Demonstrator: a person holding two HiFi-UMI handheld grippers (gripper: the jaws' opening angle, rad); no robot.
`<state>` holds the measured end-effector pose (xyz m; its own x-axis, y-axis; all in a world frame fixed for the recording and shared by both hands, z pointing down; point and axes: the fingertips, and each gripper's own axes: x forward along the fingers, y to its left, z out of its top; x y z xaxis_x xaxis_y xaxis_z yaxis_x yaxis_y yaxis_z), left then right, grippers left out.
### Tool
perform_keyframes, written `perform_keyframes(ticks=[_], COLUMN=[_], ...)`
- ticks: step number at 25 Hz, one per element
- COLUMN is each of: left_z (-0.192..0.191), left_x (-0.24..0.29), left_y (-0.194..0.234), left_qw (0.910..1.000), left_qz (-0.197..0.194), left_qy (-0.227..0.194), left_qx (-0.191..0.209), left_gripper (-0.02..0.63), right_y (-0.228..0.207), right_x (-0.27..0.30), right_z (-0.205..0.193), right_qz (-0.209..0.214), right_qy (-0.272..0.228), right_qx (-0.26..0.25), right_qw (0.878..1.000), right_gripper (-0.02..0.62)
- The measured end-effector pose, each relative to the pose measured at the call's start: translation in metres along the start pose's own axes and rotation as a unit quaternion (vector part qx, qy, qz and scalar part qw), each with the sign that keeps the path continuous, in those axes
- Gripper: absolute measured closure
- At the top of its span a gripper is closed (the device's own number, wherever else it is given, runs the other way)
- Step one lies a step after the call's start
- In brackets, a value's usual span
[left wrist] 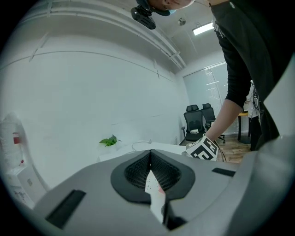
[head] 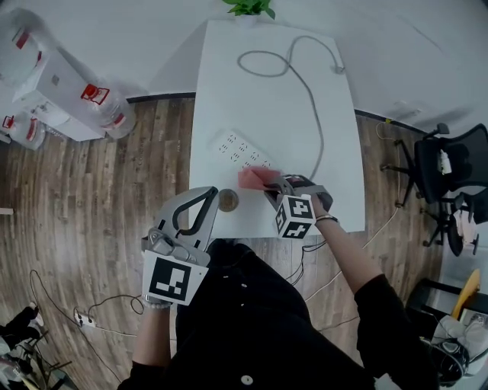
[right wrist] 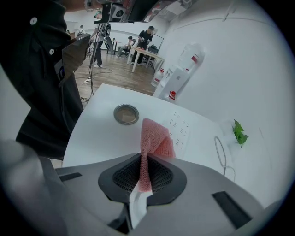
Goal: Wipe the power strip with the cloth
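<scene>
The white power strip (head: 239, 149) lies at an angle in the middle of the white table (head: 229, 84), and its grey cable (head: 309, 91) loops toward the far end. A pink cloth (head: 256, 177) hangs just in front of the strip's near end, with my right gripper (head: 270, 187) shut on it. In the right gripper view the cloth (right wrist: 154, 138) stands up from the closed jaws (right wrist: 142, 160), and the strip (right wrist: 179, 130) lies beyond it. My left gripper (head: 209, 195) is held at the table's near left edge, shut on nothing (left wrist: 150, 156).
A round brown dish (head: 228, 200) sits on the table by the near edge, between the two grippers. A small green plant (head: 250, 7) stands at the far end. Water bottles (head: 107, 103) and a dispenser are on the floor left; office chairs (head: 450, 164) are right.
</scene>
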<state>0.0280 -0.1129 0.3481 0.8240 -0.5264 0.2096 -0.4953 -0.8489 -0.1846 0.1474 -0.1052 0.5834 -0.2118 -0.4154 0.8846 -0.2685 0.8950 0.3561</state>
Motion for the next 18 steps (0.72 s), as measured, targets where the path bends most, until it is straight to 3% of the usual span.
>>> perform_keyframes(ticks=[13, 18], left_z=[0.008, 0.007], left_x=[0.015, 0.017], left_y=[-0.014, -0.014], left_qw=[0.9993, 0.9992], left_qz=[-0.034, -0.037], left_qy=[-0.01, -0.009], left_qx=[0.01, 0.013], left_gripper=[0.592, 0.592], right_y=[0.035, 0.027], right_x=[-0.016, -0.029], right_z=[-0.022, -0.017], right_qz=[-0.001, -0.019], right_qy=[0.01, -0.022], right_qx=[0.065, 0.16], right_qw=[0.998, 0.987], right_gripper=[0.546, 0.546])
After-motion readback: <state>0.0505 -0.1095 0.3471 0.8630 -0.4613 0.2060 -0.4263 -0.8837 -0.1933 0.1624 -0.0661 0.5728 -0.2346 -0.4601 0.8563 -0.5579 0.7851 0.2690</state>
